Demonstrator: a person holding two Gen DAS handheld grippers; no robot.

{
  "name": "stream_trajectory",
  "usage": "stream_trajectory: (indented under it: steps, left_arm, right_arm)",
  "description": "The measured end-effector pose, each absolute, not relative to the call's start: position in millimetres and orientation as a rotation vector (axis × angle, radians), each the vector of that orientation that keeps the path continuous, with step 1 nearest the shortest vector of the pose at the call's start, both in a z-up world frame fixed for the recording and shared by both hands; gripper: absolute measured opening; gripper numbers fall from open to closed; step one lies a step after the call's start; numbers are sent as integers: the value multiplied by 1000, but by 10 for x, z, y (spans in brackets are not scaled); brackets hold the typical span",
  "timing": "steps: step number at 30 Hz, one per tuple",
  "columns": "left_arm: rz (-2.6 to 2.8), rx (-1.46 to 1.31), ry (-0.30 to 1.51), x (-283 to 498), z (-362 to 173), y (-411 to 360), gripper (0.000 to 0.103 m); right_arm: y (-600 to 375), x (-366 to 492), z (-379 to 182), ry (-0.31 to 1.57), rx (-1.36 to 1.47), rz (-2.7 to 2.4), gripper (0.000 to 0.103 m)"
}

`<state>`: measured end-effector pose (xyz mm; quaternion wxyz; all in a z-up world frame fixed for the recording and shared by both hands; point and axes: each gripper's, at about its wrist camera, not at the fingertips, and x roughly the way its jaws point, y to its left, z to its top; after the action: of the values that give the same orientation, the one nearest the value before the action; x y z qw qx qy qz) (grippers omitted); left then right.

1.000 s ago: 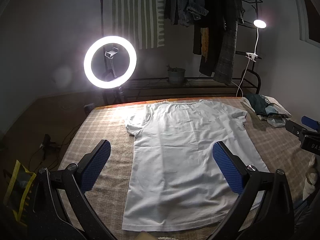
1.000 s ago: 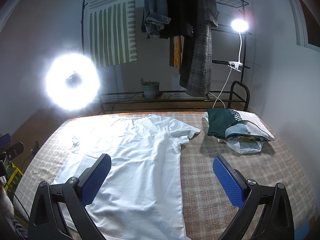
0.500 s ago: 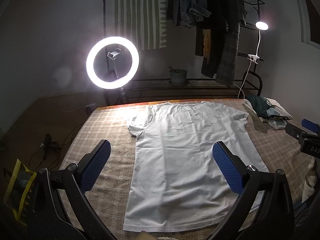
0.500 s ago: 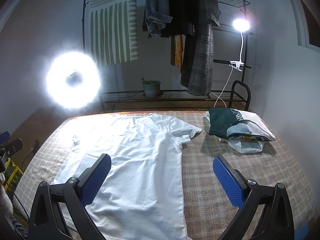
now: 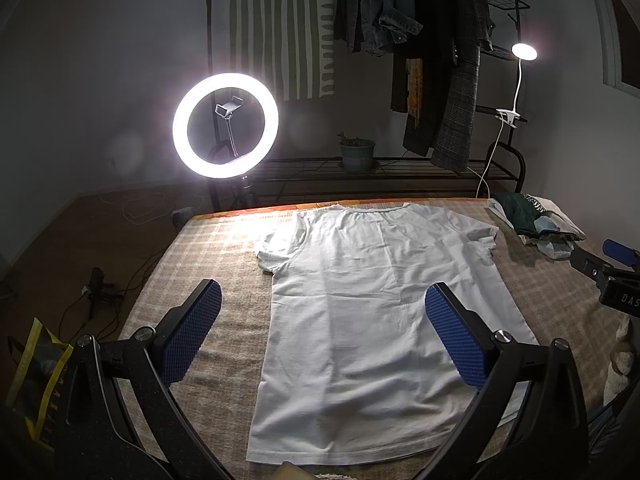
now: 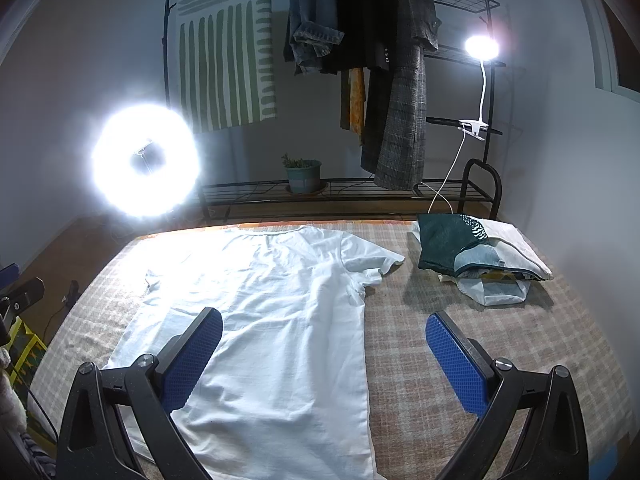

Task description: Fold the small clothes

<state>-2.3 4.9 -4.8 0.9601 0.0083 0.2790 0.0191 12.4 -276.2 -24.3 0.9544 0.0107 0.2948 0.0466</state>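
A white T-shirt (image 5: pixel 372 300) lies spread flat on the checked bed cover (image 5: pixel 200 248), neck at the far edge, hem toward me. It also shows in the right wrist view (image 6: pixel 280 320). My left gripper (image 5: pixel 322 334) is open and empty, held above the shirt's lower left part. My right gripper (image 6: pixel 324 360) is open and empty, held above the shirt's right side edge. The right gripper's tip also shows at the right edge of the left wrist view (image 5: pixel 608 268).
A pile of folded clothes (image 6: pixel 480 252) lies at the bed's far right corner. Behind the bed stand a ring light (image 5: pixel 225 125), a black rack (image 6: pixel 344 196) with a plant pot (image 6: pixel 304 174), hanging clothes (image 6: pixel 384 60) and a clip lamp (image 6: pixel 482 46).
Both views have shifted slightly; the shirt sits a little further right in the left wrist view. Both grippers stay open and empty. The shirt has not moved.
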Motion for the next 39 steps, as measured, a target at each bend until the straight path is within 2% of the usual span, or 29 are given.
stream_trajectory:
  steps: [39]
  left_arm:
    - [67, 25, 570, -26, -97, 213, 103]
  right_arm:
    - [-2752, 144, -240, 601, 25, 98, 103]
